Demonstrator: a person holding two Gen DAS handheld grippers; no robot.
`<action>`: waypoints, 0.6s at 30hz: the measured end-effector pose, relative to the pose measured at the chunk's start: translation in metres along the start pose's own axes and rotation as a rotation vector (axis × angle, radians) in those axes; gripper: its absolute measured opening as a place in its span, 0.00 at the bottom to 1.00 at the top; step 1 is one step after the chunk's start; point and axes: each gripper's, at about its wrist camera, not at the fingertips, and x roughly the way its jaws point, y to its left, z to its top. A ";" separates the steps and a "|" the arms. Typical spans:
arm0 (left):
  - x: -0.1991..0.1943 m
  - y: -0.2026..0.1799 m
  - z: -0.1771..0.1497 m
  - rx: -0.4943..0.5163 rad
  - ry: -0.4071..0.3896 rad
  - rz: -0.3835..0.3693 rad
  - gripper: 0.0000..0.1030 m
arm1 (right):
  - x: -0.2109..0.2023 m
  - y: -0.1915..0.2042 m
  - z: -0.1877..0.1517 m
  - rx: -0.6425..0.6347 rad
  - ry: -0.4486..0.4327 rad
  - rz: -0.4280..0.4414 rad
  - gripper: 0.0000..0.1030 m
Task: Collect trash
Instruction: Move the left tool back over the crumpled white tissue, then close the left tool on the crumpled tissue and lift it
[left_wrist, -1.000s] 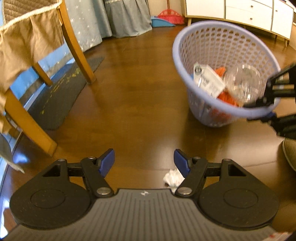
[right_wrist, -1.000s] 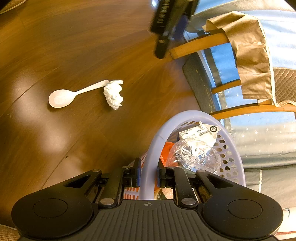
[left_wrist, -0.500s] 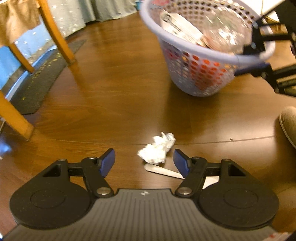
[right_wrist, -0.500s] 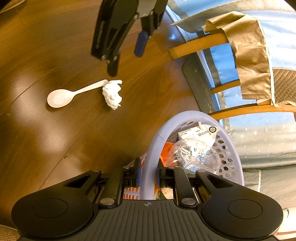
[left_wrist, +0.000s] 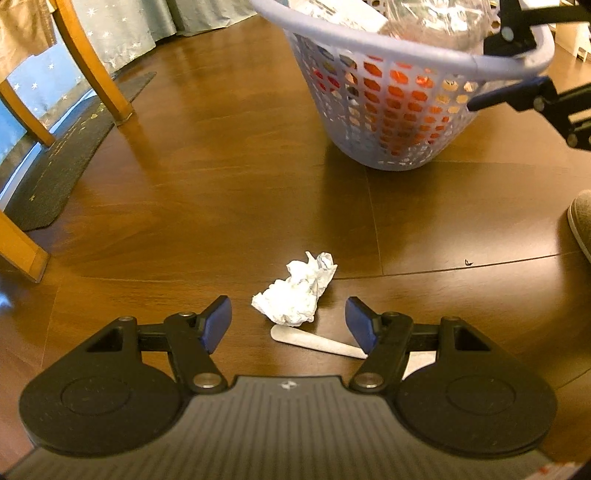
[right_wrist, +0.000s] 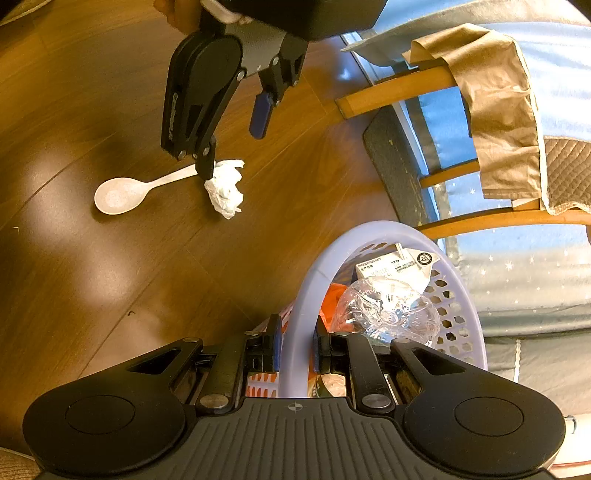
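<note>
A crumpled white tissue lies on the dark wood floor, with a white plastic spoon beside it. My left gripper hovers just above the tissue, open, its blue pads on either side and nothing pressed between them. A lilac perforated basket holds a crushed clear bottle, a white carton and orange scraps. My right gripper is shut on the basket's rim.
Wooden chair legs and a dark mat stand at the left. A tan cloth hangs over the chair. A grey slipper shows at the right edge. Starred fabric drapes behind.
My left gripper has come down and tilted toward the floor, so the tissue and spoon now lie between its fingers. The right gripper and basket have stayed put.
</note>
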 end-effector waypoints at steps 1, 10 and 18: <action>0.002 -0.001 0.000 0.003 -0.002 0.002 0.63 | 0.000 0.000 0.000 -0.001 0.000 -0.002 0.12; 0.025 0.000 -0.002 -0.004 0.009 0.016 0.63 | 0.000 0.001 0.001 0.001 0.001 0.001 0.12; 0.047 0.002 -0.007 -0.014 0.047 0.017 0.52 | 0.002 0.000 0.000 0.003 0.005 0.003 0.12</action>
